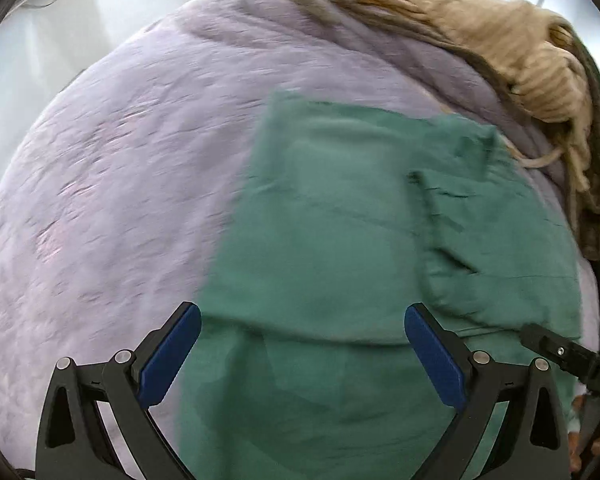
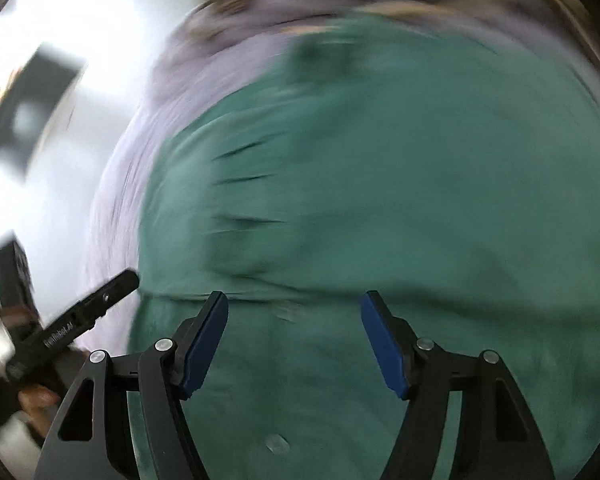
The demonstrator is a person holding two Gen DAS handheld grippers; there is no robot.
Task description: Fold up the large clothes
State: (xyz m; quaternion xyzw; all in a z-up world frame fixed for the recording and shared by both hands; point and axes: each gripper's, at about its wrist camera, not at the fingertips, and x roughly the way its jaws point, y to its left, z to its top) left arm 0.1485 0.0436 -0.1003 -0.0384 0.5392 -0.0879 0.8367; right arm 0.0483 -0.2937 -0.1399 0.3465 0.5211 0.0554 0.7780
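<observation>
Green shirt on the purple bed

The soft green cloth shirt (image 1: 332,216) lies partly folded on the fuzzy lilac blanket (image 1: 112,184); the left gripper (image 1: 302,322) and right gripper (image 2: 294,308) hang above it, fingers apart, holding nothing

Soft, even daylight, seemingly from the upper left where white glare blows out. Fisheye bending darkens the edges; the right wrist view smears heavily with motion blur.

right wrist view: motion-blurred | green garment (image 2: 380,200) folds smeared | tan clothes (image 1: 520,60) cut off at frame edge
</observation>
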